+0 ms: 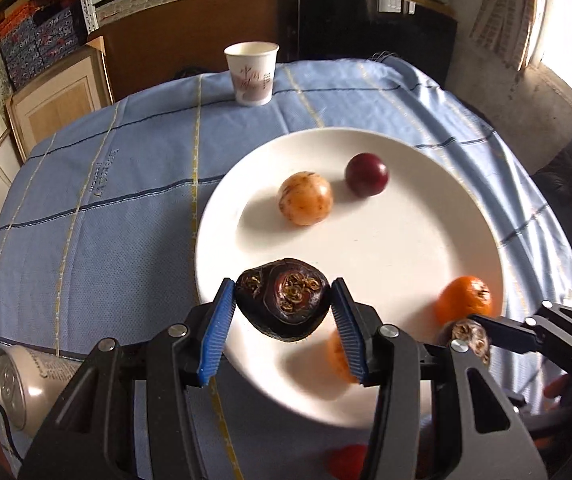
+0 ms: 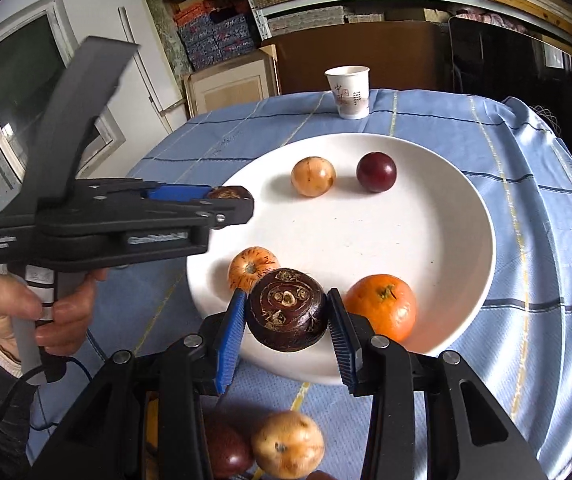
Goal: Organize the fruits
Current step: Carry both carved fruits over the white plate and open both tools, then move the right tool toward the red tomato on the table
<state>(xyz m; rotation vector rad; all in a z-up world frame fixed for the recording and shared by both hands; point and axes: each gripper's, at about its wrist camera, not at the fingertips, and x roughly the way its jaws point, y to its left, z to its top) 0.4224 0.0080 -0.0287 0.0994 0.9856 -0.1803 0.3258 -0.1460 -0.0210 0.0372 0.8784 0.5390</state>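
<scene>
My left gripper [image 1: 282, 286] is shut on a dark brown, knobbly fruit [image 1: 284, 308] over the near rim of a white plate [image 1: 426, 240]. On the plate lie a tan fruit [image 1: 305, 199], a dark red fruit [image 1: 367, 175] and an orange [image 1: 463, 300]. My right gripper [image 2: 286, 296] is shut on a second dark brown fruit [image 2: 286, 314] above the plate's [image 2: 446, 240] near edge, between a striped peach-coloured fruit [image 2: 252, 266] and the orange [image 2: 382, 306]. In the right wrist view, the left gripper [image 2: 230, 200] hangs over the plate's left rim.
A paper cup [image 1: 251, 74] stands at the far edge of the blue checked cloth [image 1: 106, 220]. A drink can [image 1: 26, 380] lies near the left front. Off the plate, under my right gripper, sit a tan fruit [image 2: 288, 444] and a dark red one [image 2: 226, 454].
</scene>
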